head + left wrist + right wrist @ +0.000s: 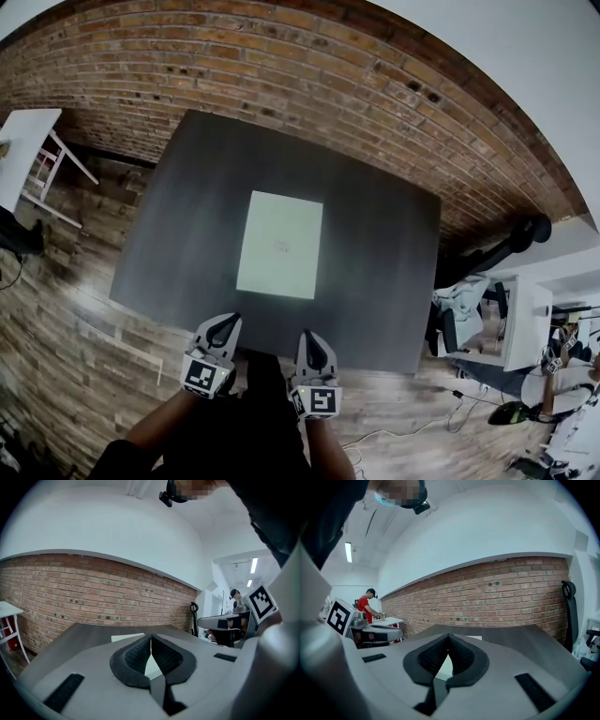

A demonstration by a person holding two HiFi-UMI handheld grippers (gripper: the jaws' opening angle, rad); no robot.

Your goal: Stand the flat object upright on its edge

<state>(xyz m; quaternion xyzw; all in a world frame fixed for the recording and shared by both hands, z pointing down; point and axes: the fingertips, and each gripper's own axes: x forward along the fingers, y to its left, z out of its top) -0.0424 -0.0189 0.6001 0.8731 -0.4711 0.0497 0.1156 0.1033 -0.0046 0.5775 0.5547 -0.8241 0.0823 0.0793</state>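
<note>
A flat pale green-white rectangular sheet (pixel 280 244) lies flat in the middle of the dark grey table (pixel 187 216). My left gripper (pixel 225 324) hovers at the table's near edge, jaws shut with nothing between them. My right gripper (pixel 308 336) is beside it, also shut and empty. Both point toward the sheet and stay short of it. The left gripper view catches the sheet (pixel 126 637) beyond the closed left gripper (pixel 151 638). Past the tips of the closed right gripper (pixel 448 637), the right gripper view shows a sliver of the sheet (pixel 445 665).
A brick wall (pixel 281 75) runs behind the table. A white table (pixel 23 150) stands at the left, and desks with office chairs (pixel 487 309) at the right. A person in red (pixel 365 606) works at a far bench. Wooden floor (pixel 56 300) surrounds the table.
</note>
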